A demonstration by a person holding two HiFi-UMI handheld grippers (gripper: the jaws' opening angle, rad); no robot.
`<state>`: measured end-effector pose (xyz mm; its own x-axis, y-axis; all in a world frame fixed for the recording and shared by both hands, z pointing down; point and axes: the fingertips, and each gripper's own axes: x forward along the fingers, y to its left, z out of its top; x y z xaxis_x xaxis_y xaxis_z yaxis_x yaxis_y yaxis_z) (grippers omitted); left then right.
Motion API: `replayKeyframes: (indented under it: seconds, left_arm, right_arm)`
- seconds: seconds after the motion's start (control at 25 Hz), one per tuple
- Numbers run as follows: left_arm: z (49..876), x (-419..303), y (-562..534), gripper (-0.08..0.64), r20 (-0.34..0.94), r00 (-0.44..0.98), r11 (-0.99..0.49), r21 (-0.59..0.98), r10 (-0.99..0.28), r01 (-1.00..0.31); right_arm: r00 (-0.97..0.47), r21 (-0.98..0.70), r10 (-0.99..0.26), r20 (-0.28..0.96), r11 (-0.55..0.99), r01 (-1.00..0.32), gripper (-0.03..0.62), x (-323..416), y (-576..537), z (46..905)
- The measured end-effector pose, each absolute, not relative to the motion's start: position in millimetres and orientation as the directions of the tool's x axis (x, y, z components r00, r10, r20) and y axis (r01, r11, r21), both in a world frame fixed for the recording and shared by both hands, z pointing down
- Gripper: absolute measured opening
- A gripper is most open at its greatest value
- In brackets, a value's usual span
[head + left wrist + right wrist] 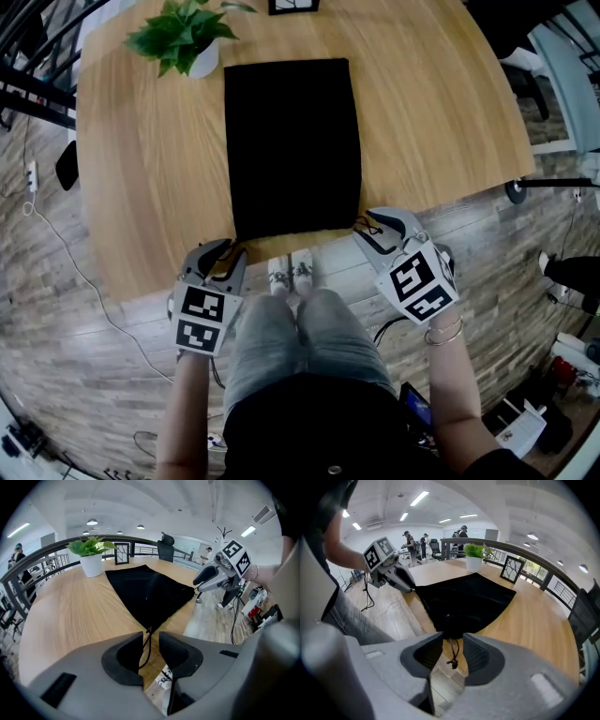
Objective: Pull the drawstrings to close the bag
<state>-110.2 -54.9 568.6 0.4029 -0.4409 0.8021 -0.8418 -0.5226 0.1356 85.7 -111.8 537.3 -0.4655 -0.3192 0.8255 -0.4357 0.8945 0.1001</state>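
Observation:
A flat black drawstring bag point(292, 145) lies on the wooden table point(141, 187), its mouth at the near edge. My left gripper point(225, 251) sits at the bag's near left corner. Its jaws stand apart in the left gripper view point(151, 634), and the left drawstring point(147, 646) hangs loose in the gap. At the near right corner is my right gripper point(380, 225). It is also open point(453, 637), with the knotted end of the right drawstring point(453, 654) dangling between its pads and off the table edge. Neither cord looks pinched.
A potted green plant point(183, 37) stands at the far left of the table, and a small picture frame point(292, 6) at the far edge. The person's knees and shoes point(291, 274) are just below the near table edge. Cables run over the floor point(56, 244).

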Motion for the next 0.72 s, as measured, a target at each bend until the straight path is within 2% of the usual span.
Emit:
replayKeyframes:
  seconds: [0.12, 0.24, 0.72]
  left_arm:
    - [570.1, -108.8, -56.3, 0.106, 0.808, 0.405, -0.541, 0.129, -0.429, -0.831]
    - [572.6, -108.3, -56.9, 0.063, 0.817, 0.405, -0.569, 0.118, -0.41, -0.814]
    - [580.8, -109.2, -52.1, 0.057, 0.835, 0.389, -0.595, 0.095, -0.388, -0.798]
  right_arm:
    - [-0.448, 0.112, -0.291, 0.845, 0.917, -0.384, 0.133, 83.4, -109.7, 541.2]
    - [-0.435, 0.106, -0.266, 0.86, 0.927, -0.359, 0.133, 84.3, -111.0, 544.7]
    - [-0.432, 0.021, -0.158, 0.888, 0.952, -0.304, 0.133, 84.7, -111.5, 559.4]
